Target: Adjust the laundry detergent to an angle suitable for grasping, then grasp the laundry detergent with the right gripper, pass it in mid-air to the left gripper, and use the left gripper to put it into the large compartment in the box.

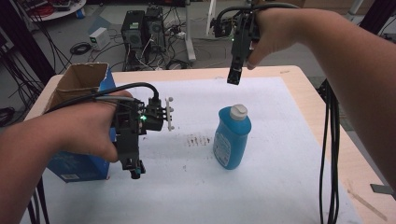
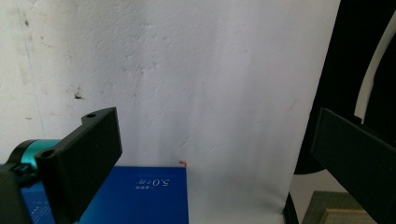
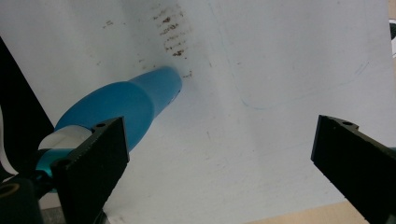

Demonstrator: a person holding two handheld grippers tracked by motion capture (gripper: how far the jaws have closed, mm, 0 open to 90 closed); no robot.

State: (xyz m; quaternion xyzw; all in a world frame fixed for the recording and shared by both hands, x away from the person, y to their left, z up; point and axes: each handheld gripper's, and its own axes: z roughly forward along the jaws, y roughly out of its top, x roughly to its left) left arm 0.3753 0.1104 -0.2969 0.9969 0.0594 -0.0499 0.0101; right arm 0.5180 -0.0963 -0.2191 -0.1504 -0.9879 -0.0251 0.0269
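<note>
**Q:** Quick count of what's on the tabletop (image 1: 317, 116)?

**A:** One blue bottle (image 1: 232, 137) with a white cap (image 1: 238, 111), standing upright a bit right of centre on the white sheet (image 1: 261, 186). One blue box (image 1: 77, 165) with an open cardboard top, parked at the left edge of the sheet. One patch of brown smudges (image 1: 198, 140) just left of the bottle. Two claws, one per hand.

**Q:** Claw status?

**A:** Left claw (image 1: 135, 170) hanging low beside the box, pointing down at the sheet, jaws spread wide with nothing between. Right claw (image 1: 234, 77) held up high over the far edge, above and behind the bottle, jaws also spread wide, nothing gripped. From the right claw's own view, bottle (image 3: 126, 105) sitting off to the left jaw's side, not between the two.

**Q:** Room to move?

**A:** Plenty. Bare sheet all along the near side and to the right of the bottle. Open gap between box and bottle, only the smudges there. Box and bottle well apart. Strip of bare wood along the right edge, black cables (image 1: 327, 154) dangling past it. Left claw's view: mostly plain white sheet (image 2: 196, 84), a corner of the blue box (image 2: 144, 193) at the bottom.
</note>
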